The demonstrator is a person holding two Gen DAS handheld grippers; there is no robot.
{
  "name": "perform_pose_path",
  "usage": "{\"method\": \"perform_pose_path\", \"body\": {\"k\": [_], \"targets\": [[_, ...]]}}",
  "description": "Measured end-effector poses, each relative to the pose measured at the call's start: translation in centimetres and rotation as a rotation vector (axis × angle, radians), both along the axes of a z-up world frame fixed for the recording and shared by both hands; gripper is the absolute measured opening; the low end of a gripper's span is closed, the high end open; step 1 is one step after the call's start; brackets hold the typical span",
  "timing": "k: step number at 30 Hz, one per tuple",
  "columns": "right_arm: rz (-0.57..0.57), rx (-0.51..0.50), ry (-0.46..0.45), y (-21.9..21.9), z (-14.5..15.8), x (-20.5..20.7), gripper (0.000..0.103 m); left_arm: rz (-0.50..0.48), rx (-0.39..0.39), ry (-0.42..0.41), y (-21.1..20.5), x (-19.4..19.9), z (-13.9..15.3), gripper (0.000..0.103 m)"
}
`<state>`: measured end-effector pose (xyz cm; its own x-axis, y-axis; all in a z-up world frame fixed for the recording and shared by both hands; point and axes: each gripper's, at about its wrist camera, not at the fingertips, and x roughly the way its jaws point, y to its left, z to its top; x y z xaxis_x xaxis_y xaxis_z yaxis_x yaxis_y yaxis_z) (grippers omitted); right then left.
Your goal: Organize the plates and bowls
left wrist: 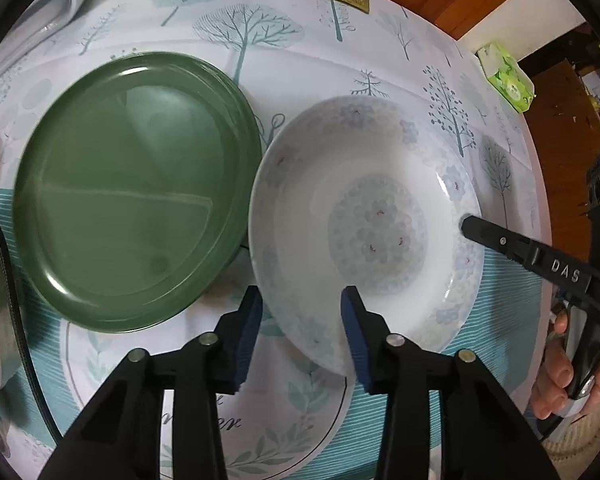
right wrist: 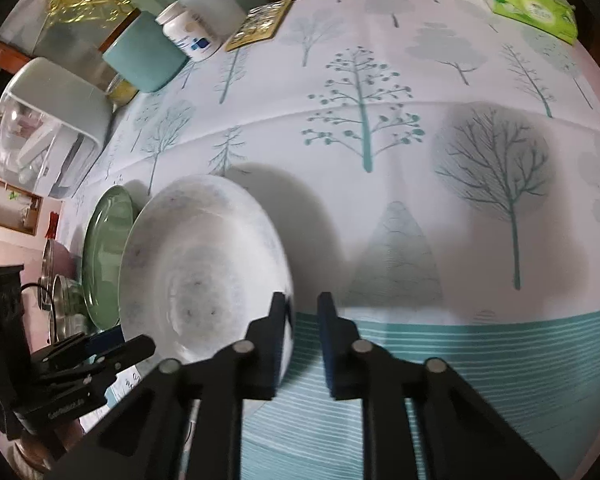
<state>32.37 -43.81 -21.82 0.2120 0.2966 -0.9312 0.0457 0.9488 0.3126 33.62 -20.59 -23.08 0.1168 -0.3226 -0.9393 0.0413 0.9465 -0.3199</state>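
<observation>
- Resting on the tree-print cloth of the worktop [left wrist: 292, 68], a white floral bowl [left wrist: 364, 224] sat close to the near edge, roughly midway along it.
- Just beside the bowl, on the left-gripper side, lay a stack of green plates [left wrist: 132, 192]; rims looked touching or nearly so, could not tell which.
- Left gripper [left wrist: 302, 300] was at the bowl's near rim, jaws moderately apart with the rim between them; one blue pad over the bowl's inside, the other outside above the cloth. No firm clamp visible.
- Right gripper [right wrist: 302, 308] was at the bowl's opposite rim [right wrist: 288, 280], jaws narrow but with a gap showing; one pad inside the wall, the other outside. Whether the pads pressed the rim was unclear, the view being blurred.
- In the left wrist view one black finger of the right gripper reached over the bowl's rim, and a hand [left wrist: 572, 368] gripped its handle.
- Steel bowls [right wrist: 58, 280] stood beyond the green plates, toward the worktop's left edge.
- Far edge of the worktop carried a teal cup [right wrist: 144, 56], a white pill bottle [right wrist: 192, 36], a gold blister pack [right wrist: 260, 24] and a clear-lidded container [right wrist: 48, 120].
- A green tissue pack [right wrist: 532, 4] sat at the far right corner.
</observation>
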Motion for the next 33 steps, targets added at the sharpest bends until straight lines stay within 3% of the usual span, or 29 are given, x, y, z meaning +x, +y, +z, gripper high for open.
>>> {"method": "perform_pose_path", "body": {"k": [4, 8, 15, 19, 27, 33], "targets": [[0.028, 0.0, -0.002, 0.5, -0.1, -0.1, 0.005, 0.028, -0.025, 0.022, 0.2, 0.7, -0.7, 0.032], [0.079, -0.039, -0.005, 1.0, 0.1, -1.1, 0.006, 0.043, -0.044, 0.038, 0.3, 0.8, -1.1, 0.028], [0.076, 0.02, 0.007, -0.4, 0.0, -3.6, 0.007, 0.03, -0.042, 0.042, 0.3, 1.1, -1.2, 0.014], [0.064, 0.023, 0.009, -0.8, 0.0, -4.5, 0.007, -0.008, -0.023, 0.03, -0.5, 0.8, -1.1, 0.013], [0.066, -0.025, -0.009, -1.0, 1.1, -6.7, 0.007, -0.07, -0.016, 0.014, -1.0, -2.5, 0.5, 0.011], [0.082, -0.026, -0.052, -0.5, 3.7, -10.2, 0.007, -0.112, -0.003, -0.025, -1.1, -6.6, 3.9, 0.011]]}}
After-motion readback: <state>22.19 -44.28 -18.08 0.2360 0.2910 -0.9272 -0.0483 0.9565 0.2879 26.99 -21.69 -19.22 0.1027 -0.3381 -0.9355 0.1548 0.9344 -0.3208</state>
